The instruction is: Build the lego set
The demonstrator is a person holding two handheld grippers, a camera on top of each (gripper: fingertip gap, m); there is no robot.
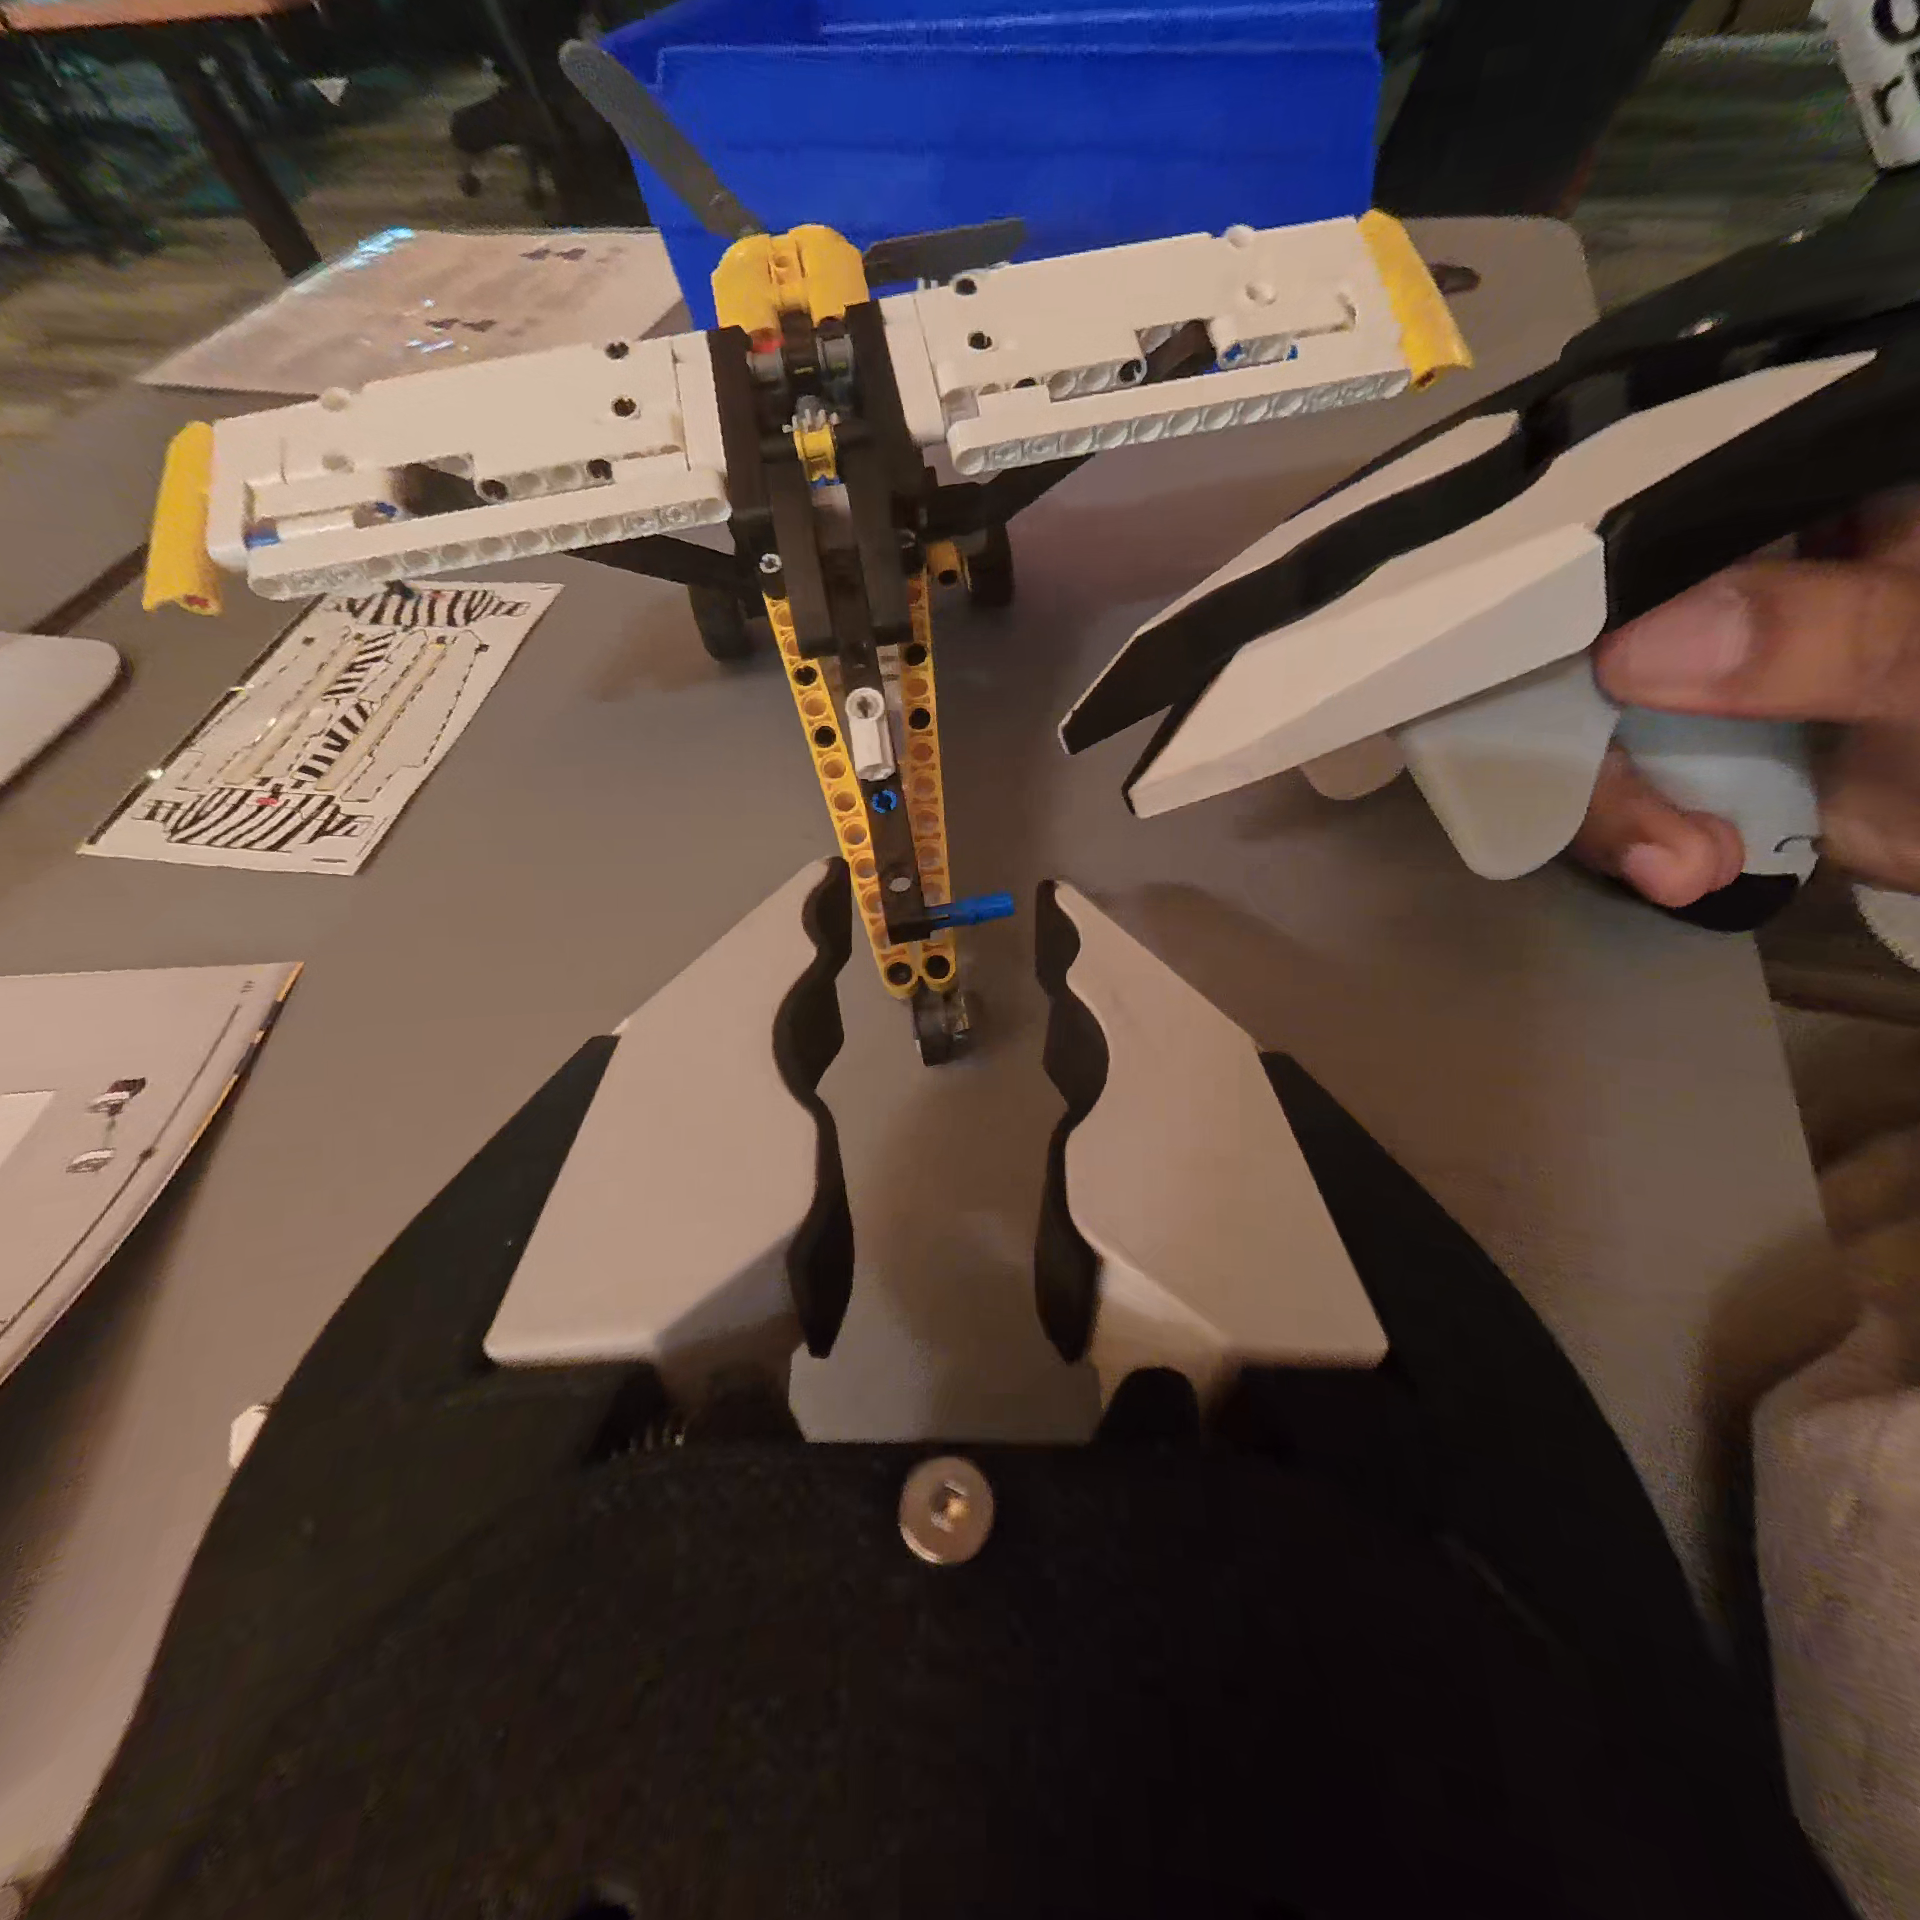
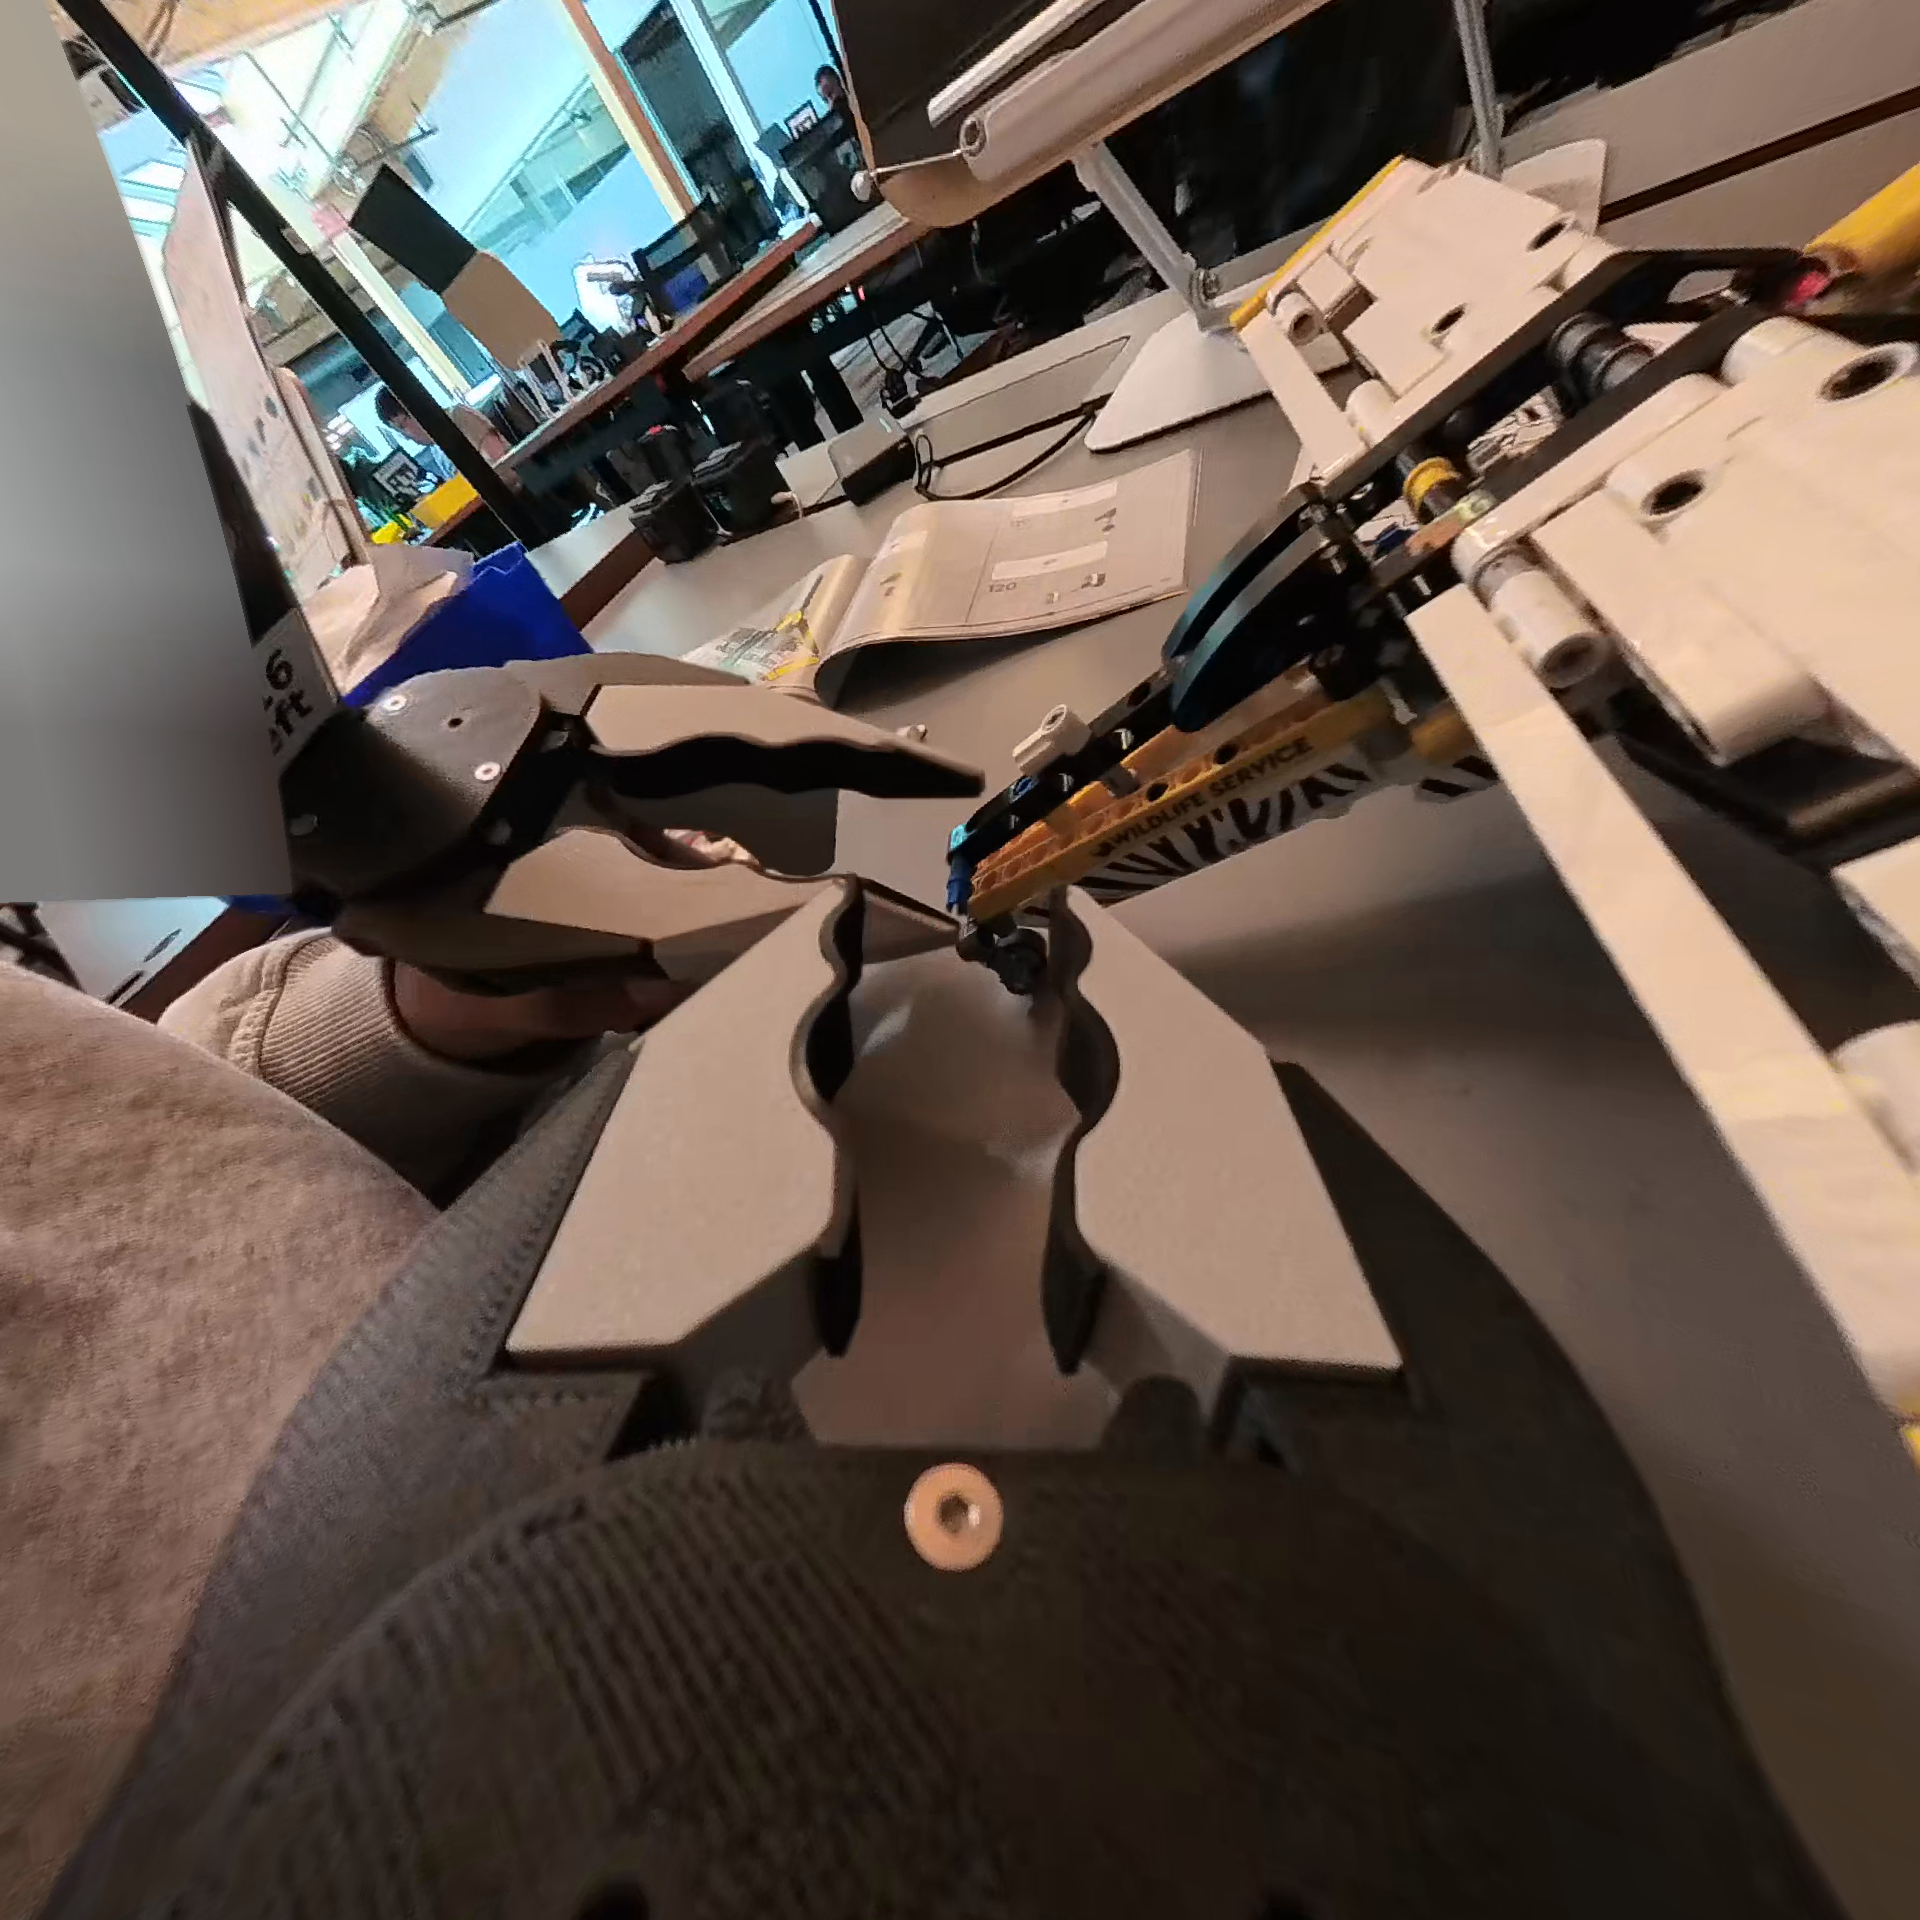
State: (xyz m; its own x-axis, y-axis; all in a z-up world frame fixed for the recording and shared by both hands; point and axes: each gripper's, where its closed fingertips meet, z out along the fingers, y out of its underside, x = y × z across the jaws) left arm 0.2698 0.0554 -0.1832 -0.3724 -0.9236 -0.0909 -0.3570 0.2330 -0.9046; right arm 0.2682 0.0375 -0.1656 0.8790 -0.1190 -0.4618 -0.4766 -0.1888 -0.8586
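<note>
A lego plane [image 1: 821, 436] stands on the grey table [image 1: 623, 790]. It has white wings with yellow tips, and a yellow and black tail boom [image 1: 883, 790] that points toward me. A blue pin [image 1: 982, 907] sticks out near the tail's end. My left gripper [image 1: 940, 904] is open, with the tail's end between its fingertips and gaps on both sides. My right gripper [image 1: 1103, 771], held by a hand, is open and empty just right of the boom. In the right wrist view the right gripper [image 2: 961, 914] faces the tail's end [image 2: 997, 940], and the left gripper [image 2: 961, 847] shows open beside it.
A blue bin [image 1: 1018, 135] stands behind the plane. A striped sticker sheet [image 1: 322, 727] and an open instruction booklet [image 1: 114, 1122] lie to the left; the booklet [image 2: 1018, 561] also shows in the right wrist view. A monitor stand [image 2: 1174, 384] is farther back. Less than 4 cm separates the two grippers' tips. Between my right fingertips and the lego plane [image 1: 821, 436] there is roughly 9 cm. It turns up in the right wrist view [image 2: 1443, 479] as well.
</note>
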